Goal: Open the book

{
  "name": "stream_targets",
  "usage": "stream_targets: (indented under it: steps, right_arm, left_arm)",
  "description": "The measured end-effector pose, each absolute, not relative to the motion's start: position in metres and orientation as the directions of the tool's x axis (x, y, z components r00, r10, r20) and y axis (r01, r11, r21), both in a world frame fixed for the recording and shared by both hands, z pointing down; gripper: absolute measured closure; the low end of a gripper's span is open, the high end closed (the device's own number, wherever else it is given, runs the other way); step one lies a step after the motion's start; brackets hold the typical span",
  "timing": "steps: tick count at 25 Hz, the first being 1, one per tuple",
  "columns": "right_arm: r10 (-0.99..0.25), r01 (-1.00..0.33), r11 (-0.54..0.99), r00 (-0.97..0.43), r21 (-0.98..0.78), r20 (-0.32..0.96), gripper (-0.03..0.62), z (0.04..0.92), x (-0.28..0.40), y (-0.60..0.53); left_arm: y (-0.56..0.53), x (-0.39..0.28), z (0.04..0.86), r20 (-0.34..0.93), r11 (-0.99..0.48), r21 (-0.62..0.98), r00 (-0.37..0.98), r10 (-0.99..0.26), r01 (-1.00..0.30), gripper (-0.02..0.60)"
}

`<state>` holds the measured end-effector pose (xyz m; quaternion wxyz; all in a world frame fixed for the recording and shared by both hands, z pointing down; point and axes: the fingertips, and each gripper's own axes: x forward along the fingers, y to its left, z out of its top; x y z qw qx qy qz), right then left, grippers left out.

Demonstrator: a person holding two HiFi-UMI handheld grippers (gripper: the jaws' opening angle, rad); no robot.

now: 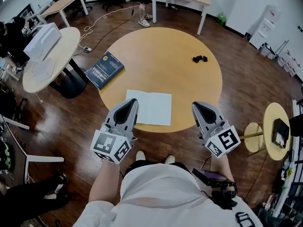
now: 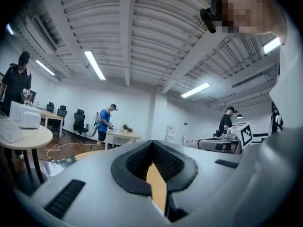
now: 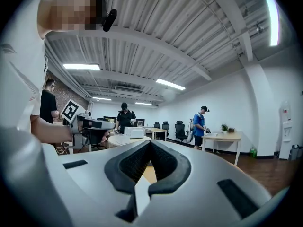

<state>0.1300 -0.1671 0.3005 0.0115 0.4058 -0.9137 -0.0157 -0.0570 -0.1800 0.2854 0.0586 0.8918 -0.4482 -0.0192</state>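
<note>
A book [image 1: 149,108] lies open with blank white pages up, near the front edge of the round wooden table [image 1: 189,86]. A closed blue book [image 1: 105,70] sits at the table's left edge, partly over the rim. My left gripper [image 1: 134,100] hangs above the open book's left edge, with its jaws together and nothing in them. My right gripper [image 1: 195,105] hovers to the right of the book, over the table's rim, and it too is shut and empty. In each gripper view the jaws meet at the tip, for the left gripper [image 2: 152,142] and for the right gripper [image 3: 150,142].
Small black objects [image 1: 199,58] lie at the table's far right. A second round table [image 1: 47,63] with a white box [image 1: 42,40] stands to the left. A small side table [image 1: 277,131] stands to the right. A cable [image 1: 102,25] runs across the floor, and people stand by the far desks.
</note>
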Motion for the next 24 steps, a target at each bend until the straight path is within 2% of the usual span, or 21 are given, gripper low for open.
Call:
stream_targets:
  steps: [24]
  right_arm:
    - [-0.754, -0.754, 0.657, -0.657, 0.025, 0.009, 0.599, 0.306, 0.122, -0.174]
  left_arm:
    - [-0.188, -0.058, 0.299, 0.040, -0.606, 0.158, 0.619, -0.785, -0.779, 0.572]
